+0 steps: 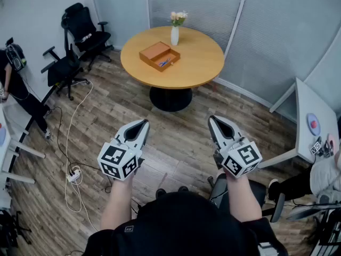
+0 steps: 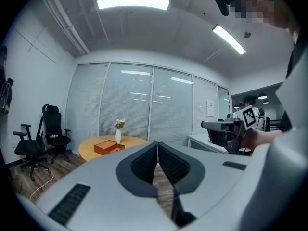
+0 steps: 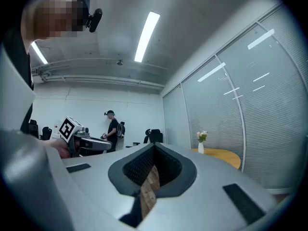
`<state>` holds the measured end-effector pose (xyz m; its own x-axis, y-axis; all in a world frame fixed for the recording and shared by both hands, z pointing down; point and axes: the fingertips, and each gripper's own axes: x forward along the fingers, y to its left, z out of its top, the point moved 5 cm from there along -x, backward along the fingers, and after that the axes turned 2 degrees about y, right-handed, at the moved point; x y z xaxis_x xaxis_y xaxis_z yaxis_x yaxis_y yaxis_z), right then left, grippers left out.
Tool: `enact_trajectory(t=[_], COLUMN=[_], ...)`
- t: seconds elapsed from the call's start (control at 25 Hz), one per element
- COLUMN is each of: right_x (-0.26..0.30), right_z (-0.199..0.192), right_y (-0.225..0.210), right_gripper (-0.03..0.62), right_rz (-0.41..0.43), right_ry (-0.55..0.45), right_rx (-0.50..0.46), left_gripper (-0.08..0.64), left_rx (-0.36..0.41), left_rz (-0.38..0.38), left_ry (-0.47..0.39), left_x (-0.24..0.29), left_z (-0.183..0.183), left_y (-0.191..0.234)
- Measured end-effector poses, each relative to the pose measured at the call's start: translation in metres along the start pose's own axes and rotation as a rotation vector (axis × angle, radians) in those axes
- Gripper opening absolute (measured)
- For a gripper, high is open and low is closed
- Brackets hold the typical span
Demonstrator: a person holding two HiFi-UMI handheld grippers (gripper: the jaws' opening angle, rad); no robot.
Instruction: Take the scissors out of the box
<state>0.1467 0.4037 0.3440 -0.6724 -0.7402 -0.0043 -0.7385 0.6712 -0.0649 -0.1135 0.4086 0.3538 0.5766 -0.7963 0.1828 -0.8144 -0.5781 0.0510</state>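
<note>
An open orange-brown box (image 1: 159,55) lies on the round wooden table (image 1: 197,63) far ahead of me. Blue-handled scissors (image 1: 164,63) show inside it. A white vase with flowers (image 1: 175,33) stands just behind the box. My left gripper (image 1: 145,121) and right gripper (image 1: 212,118) hover side by side over the wooden floor, well short of the table, both shut and empty. In the left gripper view the box (image 2: 107,147) and vase (image 2: 118,136) sit small beyond the closed left gripper (image 2: 157,143). The right gripper view shows the closed right gripper (image 3: 154,144), the vase (image 3: 200,147) and the table's edge (image 3: 224,157), not the box.
Two black office chairs (image 1: 80,28) (image 1: 64,68) stand left of the table. Cables and a power strip (image 1: 73,174) trail over the floor at left. A white desk (image 1: 314,121) stands at right, glass partitions behind. A person (image 1: 16,79) stands at the far left.
</note>
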Motion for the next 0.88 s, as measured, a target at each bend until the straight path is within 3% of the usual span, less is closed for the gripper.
enact_trajectory(t=[0.44, 0.76, 0.88], right_x=[0.008, 0.037, 0.046], right_z=[-0.006, -0.012, -0.01], right_y=[0.0, 0.042, 0.058], right_gripper=[0.034, 0.035, 0.035], right_rz=[-0.003, 0.091, 0.103], right_ry=[-0.009, 0.002, 0.008], right_rx=[0.031, 0.057, 0.055], left_gripper=[0.017, 0.017, 0.017], left_rx=[0.001, 0.0, 0.033], left_rz=[0.002, 0.011, 0.022], left_ry=[0.028, 0.019, 0.018], left_x=[-0.005, -0.032, -0.041], left_z=[-0.004, -0.009, -0.012], left_y=[0.005, 0.03, 0.04])
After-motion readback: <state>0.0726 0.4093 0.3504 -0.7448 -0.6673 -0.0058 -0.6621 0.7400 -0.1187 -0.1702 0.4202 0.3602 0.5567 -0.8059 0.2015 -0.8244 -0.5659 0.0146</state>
